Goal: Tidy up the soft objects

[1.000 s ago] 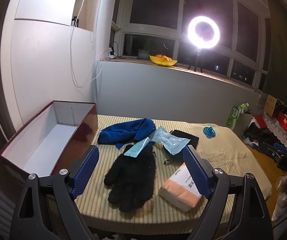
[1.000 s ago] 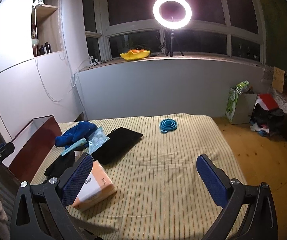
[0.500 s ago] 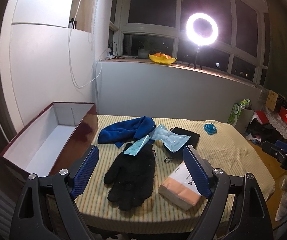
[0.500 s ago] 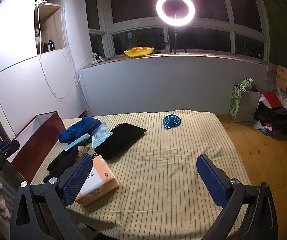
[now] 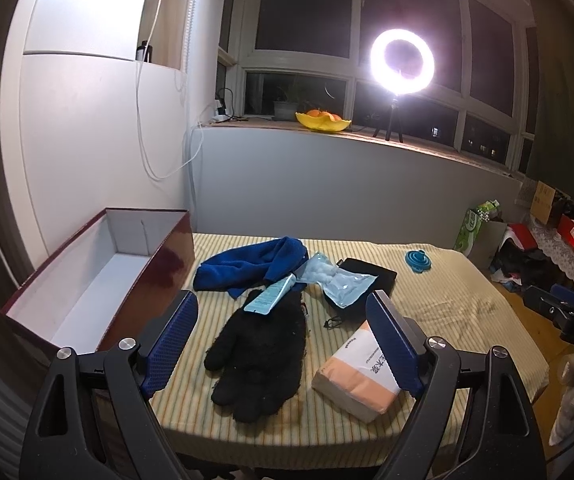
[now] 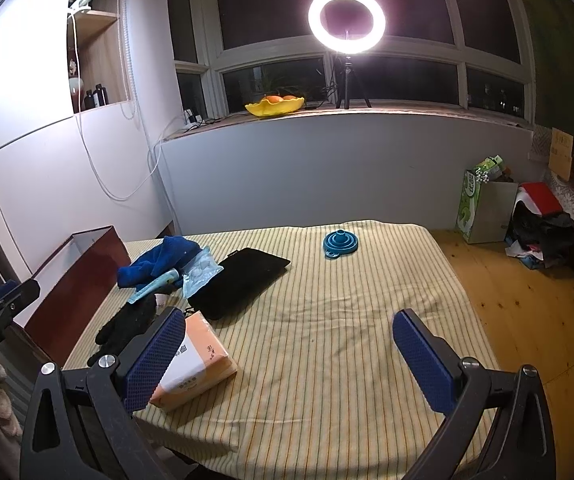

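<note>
A black glove (image 5: 261, 352) lies on the striped table (image 5: 455, 312), straight ahead of my open, empty left gripper (image 5: 283, 340). Behind it lie a blue cloth (image 5: 247, 266), a light-blue tube (image 5: 271, 300), a clear bag of cotton balls (image 5: 337, 278) and a black pouch (image 5: 371, 276). An orange tissue pack (image 5: 361, 376) lies by the left gripper's right finger. An open dark-red box (image 5: 87, 280) stands at the left. My right gripper (image 6: 291, 356) is open and empty above the table's front edge, the tissue pack (image 6: 193, 364) beside its left finger. The glove (image 6: 127, 328) and cloth (image 6: 159, 260) lie to its left.
A blue collapsed funnel (image 6: 341, 242) sits at the table's far side. A ring light (image 6: 347, 20) and a yellow fruit bowl (image 6: 275, 104) stand on the window sill. Bags and clutter (image 6: 527, 216) lie on the wooden floor to the right.
Both grippers have risen and drawn back a little, so the table sits lower in both views. The objects on the table have not moved.
</note>
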`<action>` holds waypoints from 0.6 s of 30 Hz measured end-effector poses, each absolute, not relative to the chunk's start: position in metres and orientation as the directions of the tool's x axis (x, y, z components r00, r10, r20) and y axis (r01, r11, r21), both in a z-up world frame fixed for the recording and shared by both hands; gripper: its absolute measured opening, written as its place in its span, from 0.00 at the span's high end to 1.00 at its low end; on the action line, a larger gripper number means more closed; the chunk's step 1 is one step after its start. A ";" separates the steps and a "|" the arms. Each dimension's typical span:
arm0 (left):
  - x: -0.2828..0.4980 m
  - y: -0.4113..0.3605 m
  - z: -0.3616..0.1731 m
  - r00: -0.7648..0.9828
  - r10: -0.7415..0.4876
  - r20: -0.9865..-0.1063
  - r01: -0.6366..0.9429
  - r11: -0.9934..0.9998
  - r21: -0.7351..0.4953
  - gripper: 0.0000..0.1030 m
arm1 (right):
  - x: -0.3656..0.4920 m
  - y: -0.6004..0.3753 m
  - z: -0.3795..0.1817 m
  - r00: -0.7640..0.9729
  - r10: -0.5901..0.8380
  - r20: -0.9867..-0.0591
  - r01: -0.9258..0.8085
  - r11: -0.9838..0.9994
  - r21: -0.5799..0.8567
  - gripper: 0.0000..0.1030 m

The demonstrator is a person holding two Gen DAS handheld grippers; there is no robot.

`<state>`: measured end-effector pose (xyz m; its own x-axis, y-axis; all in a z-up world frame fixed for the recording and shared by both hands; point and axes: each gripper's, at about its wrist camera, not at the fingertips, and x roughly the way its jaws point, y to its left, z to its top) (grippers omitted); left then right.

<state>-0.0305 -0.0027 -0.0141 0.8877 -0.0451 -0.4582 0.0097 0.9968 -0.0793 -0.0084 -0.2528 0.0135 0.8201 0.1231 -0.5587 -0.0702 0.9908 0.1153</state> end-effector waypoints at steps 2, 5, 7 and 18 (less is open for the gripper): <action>-0.031 -0.003 -0.015 0.886 -0.048 -0.461 0.011 0.997 -0.082 0.16 | -0.008 -0.252 0.013 0.818 0.124 -0.562 -0.073 0.991 0.113 0.01; -0.031 -0.004 -0.017 0.883 -0.053 -0.467 0.014 0.996 -0.087 0.16 | -0.007 -0.251 0.011 0.812 0.132 -0.568 -0.081 0.990 0.115 0.01; -0.032 -0.005 -0.019 0.880 -0.056 -0.471 0.017 0.996 -0.085 0.16 | -0.006 -0.249 0.010 0.808 0.139 -0.572 -0.088 0.989 0.116 0.01; -0.031 -0.011 -0.025 0.872 -0.063 -0.485 0.025 0.996 -0.085 0.16 | -0.002 -0.247 0.003 0.791 0.164 -0.589 -0.113 0.986 0.123 0.01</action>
